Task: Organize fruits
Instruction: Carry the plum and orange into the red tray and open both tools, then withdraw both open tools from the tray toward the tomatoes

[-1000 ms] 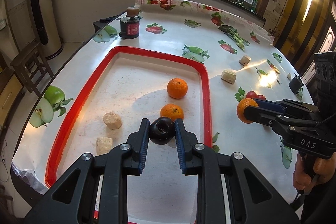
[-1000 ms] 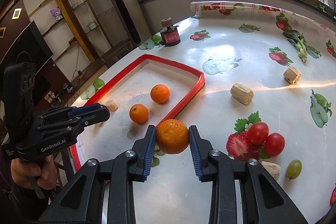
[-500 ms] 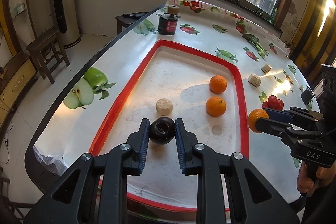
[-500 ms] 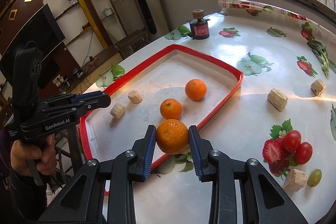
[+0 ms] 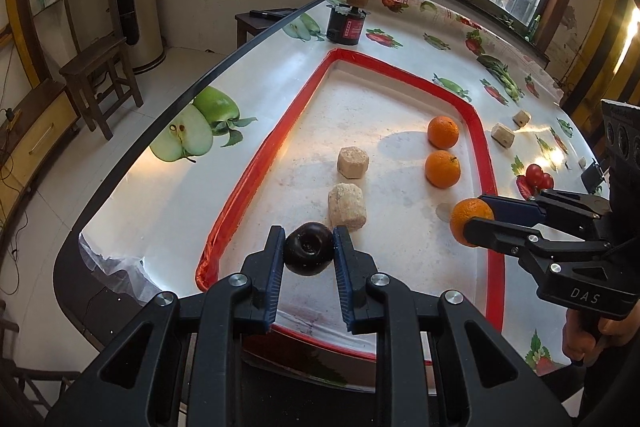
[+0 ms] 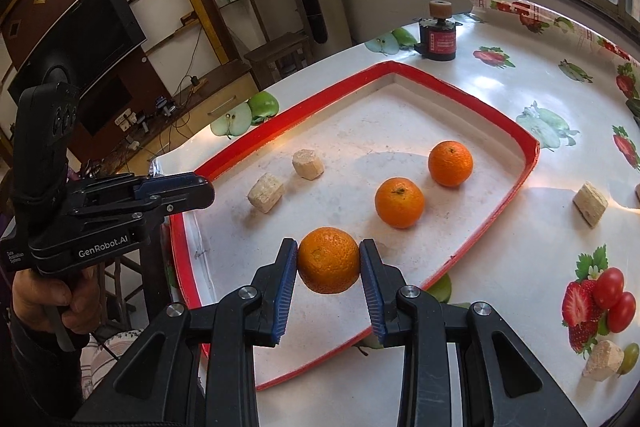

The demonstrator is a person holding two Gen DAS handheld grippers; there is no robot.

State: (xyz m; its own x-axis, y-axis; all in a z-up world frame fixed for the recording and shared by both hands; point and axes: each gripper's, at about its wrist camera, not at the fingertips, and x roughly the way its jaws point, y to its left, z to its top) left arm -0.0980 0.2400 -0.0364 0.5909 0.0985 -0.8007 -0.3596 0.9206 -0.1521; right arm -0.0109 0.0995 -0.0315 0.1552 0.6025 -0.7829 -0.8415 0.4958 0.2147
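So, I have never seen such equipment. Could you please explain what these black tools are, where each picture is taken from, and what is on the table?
There is no robot here. A person holds two hand tools, each with two fingers and a camera looking forward along them. One picture comes from the left tool, the other from the right, so each also shows the other tool from the side.

The left gripper is shut on a dark plum. The right gripper is shut on an orange, held over the red-rimmed tray.

On the tray lie two more oranges and two pale blocks. Beside the tray, on the fruit-printed tablecloth, are more pale blocks, two small tomatoes, a green grape and a black and red jar.
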